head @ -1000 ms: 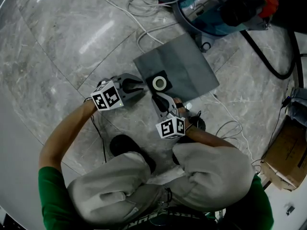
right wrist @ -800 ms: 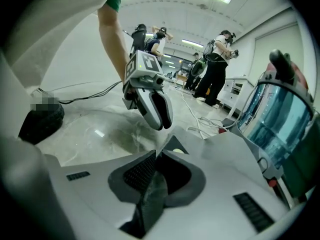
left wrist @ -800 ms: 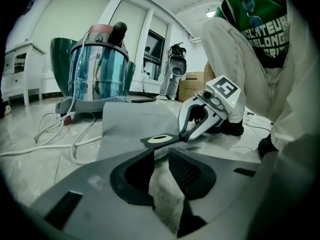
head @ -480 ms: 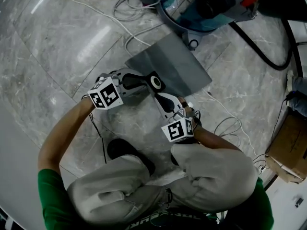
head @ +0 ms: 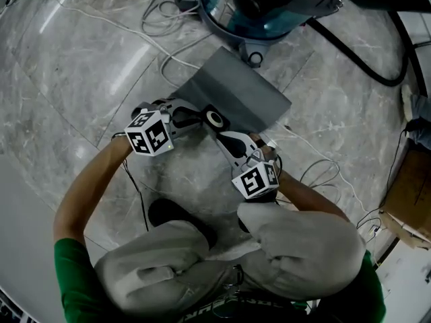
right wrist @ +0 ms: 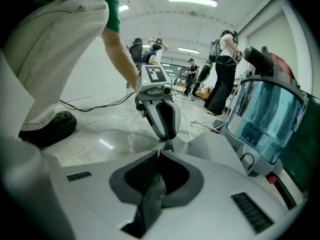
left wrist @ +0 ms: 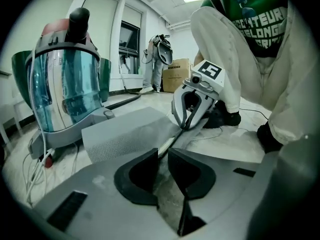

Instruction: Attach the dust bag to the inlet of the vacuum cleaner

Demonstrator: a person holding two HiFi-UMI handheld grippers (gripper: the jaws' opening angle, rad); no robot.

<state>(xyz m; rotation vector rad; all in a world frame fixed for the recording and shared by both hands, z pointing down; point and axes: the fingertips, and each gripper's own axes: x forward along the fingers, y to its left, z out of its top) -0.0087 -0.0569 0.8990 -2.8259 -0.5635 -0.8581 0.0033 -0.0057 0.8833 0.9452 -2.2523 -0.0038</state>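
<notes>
While gripped at the collar end — left gripper clamped on card edge, right gripper closing on bag fabric — held near vacuum, unattached; calls next for squaring ring to inlet.

Right claw closing on dust bag.

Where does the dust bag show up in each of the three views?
Head view: the dust bag lies upper centre, just below the vacuum cleaner.
Left gripper view: dust bag at centre-left, right of the vacuum cleaner.
Right gripper view: dust bag right of centre, left of the vacuum cleaner.
Shared landmark: the vacuum cleaner's blue see-through body.
</notes>
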